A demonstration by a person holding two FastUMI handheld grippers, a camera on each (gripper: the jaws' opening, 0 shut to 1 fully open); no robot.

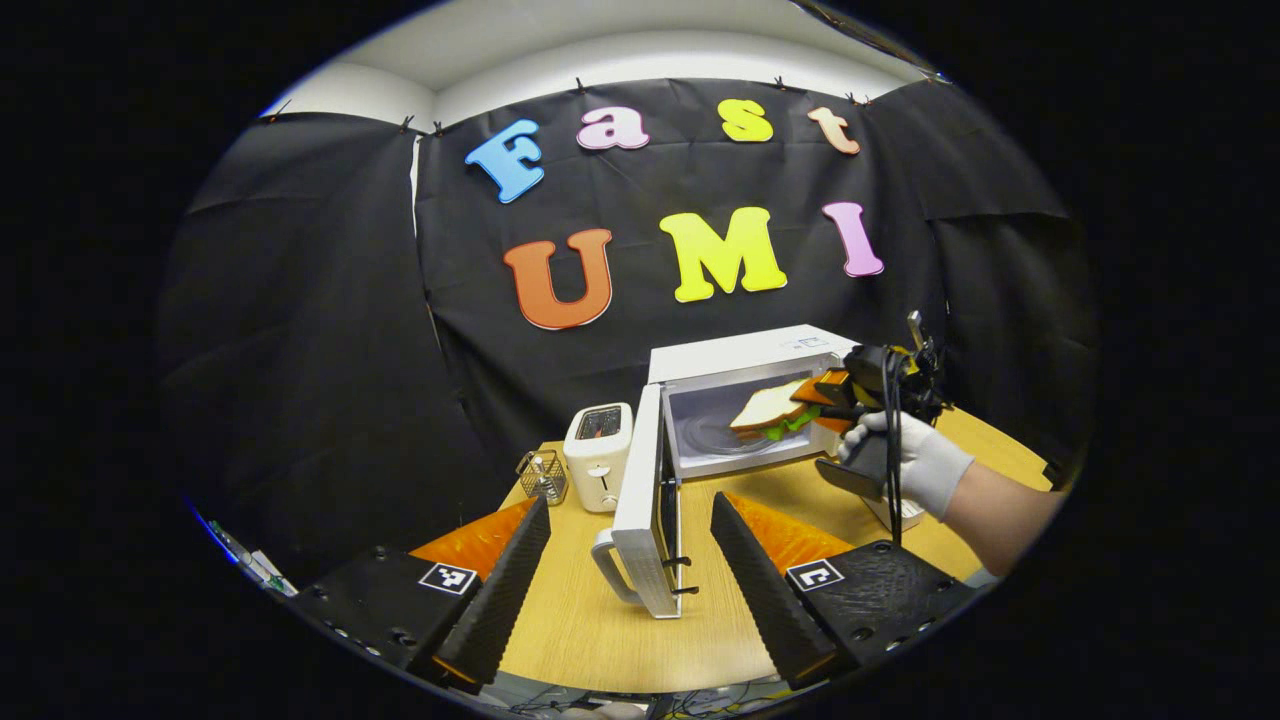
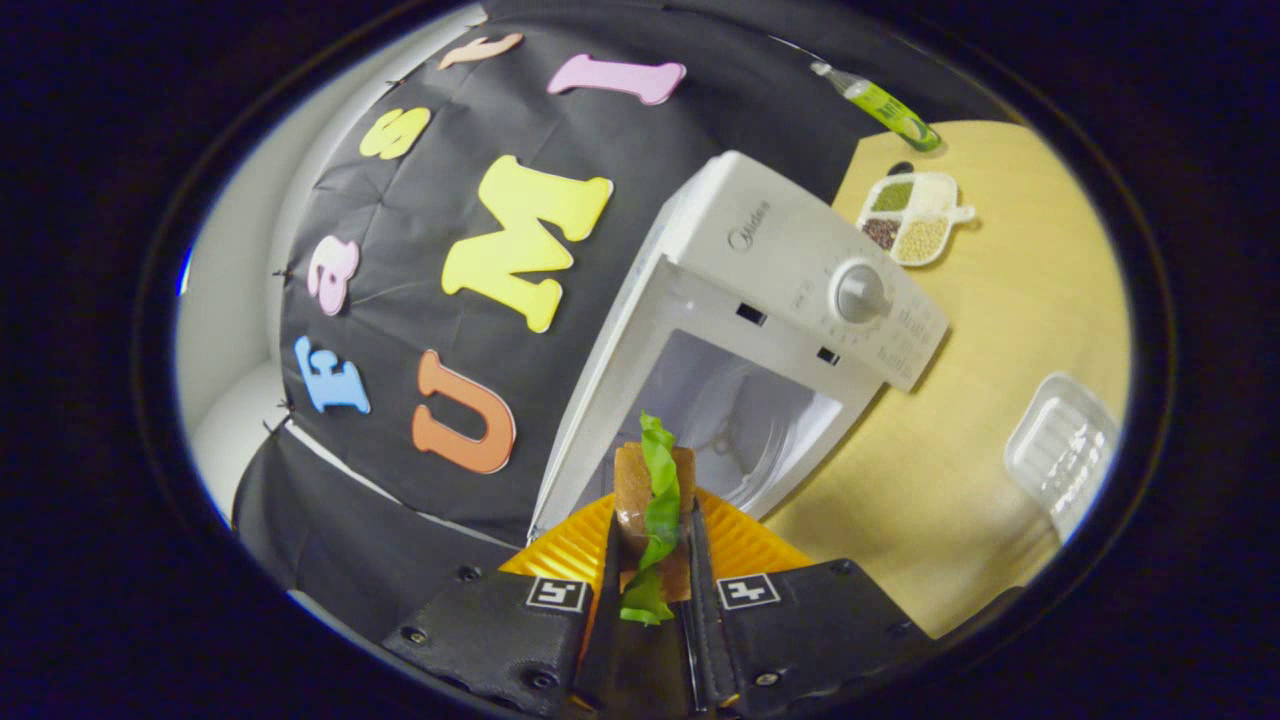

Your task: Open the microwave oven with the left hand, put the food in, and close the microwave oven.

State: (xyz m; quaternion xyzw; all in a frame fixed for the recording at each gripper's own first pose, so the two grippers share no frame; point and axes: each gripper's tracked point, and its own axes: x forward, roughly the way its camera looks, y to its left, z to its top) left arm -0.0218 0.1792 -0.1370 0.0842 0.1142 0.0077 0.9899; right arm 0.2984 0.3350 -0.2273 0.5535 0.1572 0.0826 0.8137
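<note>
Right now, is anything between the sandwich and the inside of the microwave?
Nothing visible blocks it. The door is swung wide open to the side, and the right gripper, shut on the sandwich, holds it at the mouth of the microwave. The glass plate inside looks bare.

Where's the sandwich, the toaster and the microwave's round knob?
sandwich (image 1: 770,408): left gripper view, on its top bread slice, at the microwave's opening.
toaster (image 1: 599,460): left gripper view, on its white front face.
knob (image 2: 860,292): right gripper view, on the middle of the dial.
</note>
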